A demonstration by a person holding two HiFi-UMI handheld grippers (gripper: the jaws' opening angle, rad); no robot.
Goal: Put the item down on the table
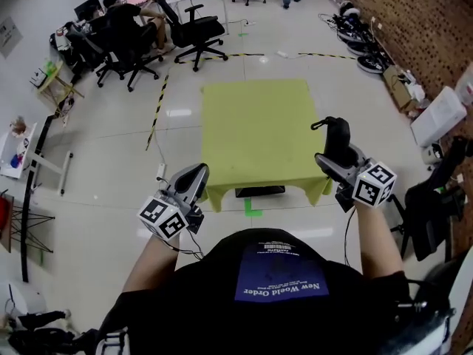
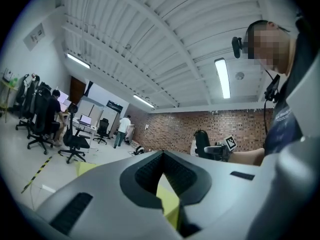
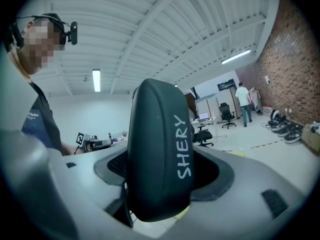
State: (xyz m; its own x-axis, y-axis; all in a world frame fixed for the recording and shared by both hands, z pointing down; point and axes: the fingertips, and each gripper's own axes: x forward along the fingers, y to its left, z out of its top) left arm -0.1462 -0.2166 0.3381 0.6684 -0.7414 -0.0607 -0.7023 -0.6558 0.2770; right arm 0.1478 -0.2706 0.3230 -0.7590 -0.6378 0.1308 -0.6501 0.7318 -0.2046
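My right gripper (image 1: 334, 156) is shut on a black rounded item (image 1: 338, 135), held upright over the near right corner of the yellow-green table (image 1: 251, 120). In the right gripper view the item (image 3: 160, 154) fills the space between the jaws and bears white lettering. A thin loop hangs off its left side. My left gripper (image 1: 198, 176) hovers off the table's near left corner. Its jaws meet at the tips with nothing between them, and a strip of the table (image 2: 167, 201) shows below them. The left gripper view also catches the right gripper (image 2: 216, 149) with the item.
Office chairs (image 1: 196, 32) and desks with seated people stand at the back left. Yellow-black tape (image 1: 157, 102) runs along the floor. A brick wall with boxes and gear lines the right side. A dark chair (image 1: 432, 202) stands close on my right. A green mark (image 1: 251, 207) lies under the table's near edge.
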